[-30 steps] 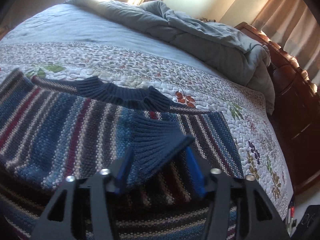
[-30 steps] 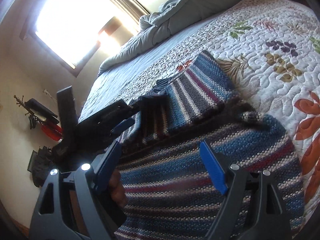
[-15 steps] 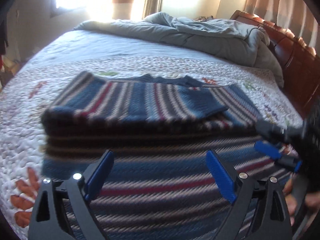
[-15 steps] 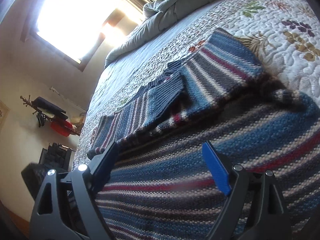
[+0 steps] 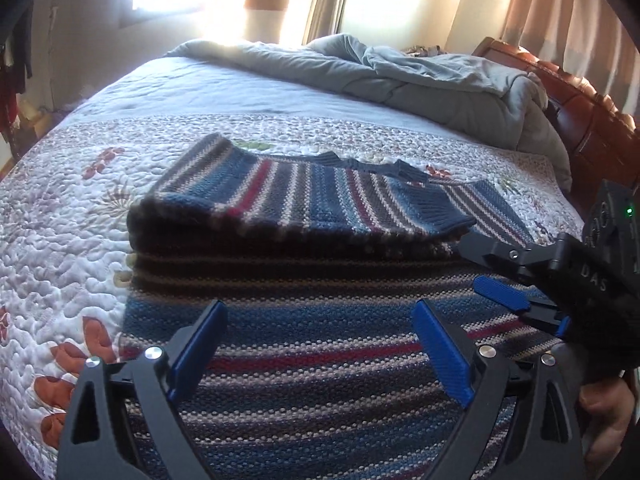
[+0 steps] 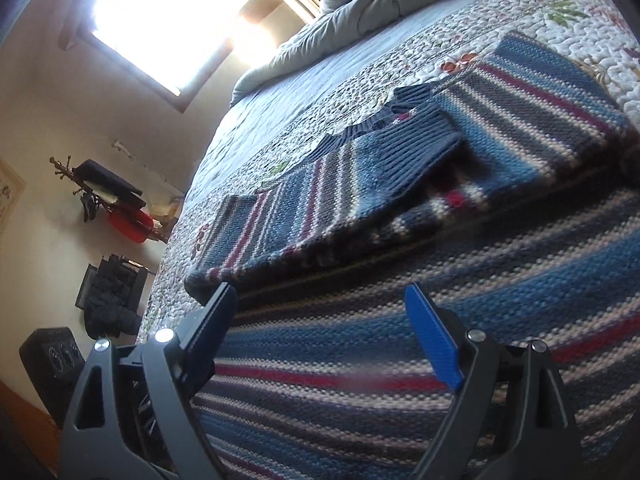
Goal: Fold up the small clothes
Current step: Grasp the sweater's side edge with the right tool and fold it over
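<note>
A blue, red and cream striped knit sweater (image 5: 312,364) lies flat on the quilted bedspread (image 5: 76,216). One sleeve (image 5: 304,196) is folded across the sweater's upper part, its dark ribbed cuff (image 5: 432,212) pointing right. My left gripper (image 5: 320,320) hovers open over the lower body of the sweater, with nothing between its jaws. My right gripper (image 5: 486,268) reaches in from the right near the cuff. In the right wrist view the right gripper (image 6: 320,300) hangs just above the sweater (image 6: 460,264). Its jaws are opening and hold nothing. The folded sleeve (image 6: 360,168) lies ahead of it.
A bunched grey duvet (image 5: 420,76) lies along the far side of the bed. A wooden headboard (image 5: 580,120) runs down the right. A hand (image 5: 608,404) holds the right gripper. By the wall stand a speaker (image 6: 52,356) and hanging dark clothes (image 6: 112,300).
My left gripper has let go of the sleeve cuff, opened wide and pulled back toward the sweater's hem. The sleeve now lies folded across the top. The right gripper has moved in lower over the sweater.
</note>
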Tool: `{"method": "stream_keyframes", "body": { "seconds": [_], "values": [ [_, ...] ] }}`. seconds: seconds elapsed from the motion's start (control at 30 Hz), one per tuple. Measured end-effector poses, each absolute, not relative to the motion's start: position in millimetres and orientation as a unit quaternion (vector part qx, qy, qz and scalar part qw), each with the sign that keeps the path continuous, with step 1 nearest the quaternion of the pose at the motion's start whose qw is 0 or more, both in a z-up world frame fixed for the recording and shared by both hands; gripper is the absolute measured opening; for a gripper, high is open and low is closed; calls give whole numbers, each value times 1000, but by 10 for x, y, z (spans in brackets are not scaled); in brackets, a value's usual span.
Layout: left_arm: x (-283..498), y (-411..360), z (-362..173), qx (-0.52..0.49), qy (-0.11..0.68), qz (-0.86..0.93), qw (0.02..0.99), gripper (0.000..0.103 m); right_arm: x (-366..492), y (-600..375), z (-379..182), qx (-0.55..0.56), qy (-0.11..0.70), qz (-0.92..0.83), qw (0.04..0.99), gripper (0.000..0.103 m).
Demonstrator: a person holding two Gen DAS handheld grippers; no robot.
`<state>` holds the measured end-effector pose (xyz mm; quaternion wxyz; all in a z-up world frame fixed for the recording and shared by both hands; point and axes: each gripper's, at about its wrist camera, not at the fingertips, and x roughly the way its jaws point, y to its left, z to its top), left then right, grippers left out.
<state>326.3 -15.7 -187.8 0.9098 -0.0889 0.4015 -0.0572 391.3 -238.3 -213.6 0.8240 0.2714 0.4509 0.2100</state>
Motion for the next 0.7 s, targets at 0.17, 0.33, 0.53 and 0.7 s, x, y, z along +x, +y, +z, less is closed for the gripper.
{"method": "stream_keyframes", "body": {
  "seconds": [0.17, 0.33, 0.53, 0.7],
  "values": [
    [3240, 7, -1816, -108, 390, -55, 913, 95, 4053, -2307, -2085, 293, 458, 207, 813, 88],
    [3242, 240, -1842, -136, 393, -48, 908, 95, 4279, -2464, -1958, 330, 463, 190, 801, 90],
    [3231, 461, -1880, -173, 400, -38, 899, 95, 4611, -2988, -2070, 405, 483, 115, 768, 82],
    [3213, 406, -1908, -162, 405, -45, 899, 95, 4798, -3060, -2323, 410, 508, 99, 751, 60]
  ]
}}
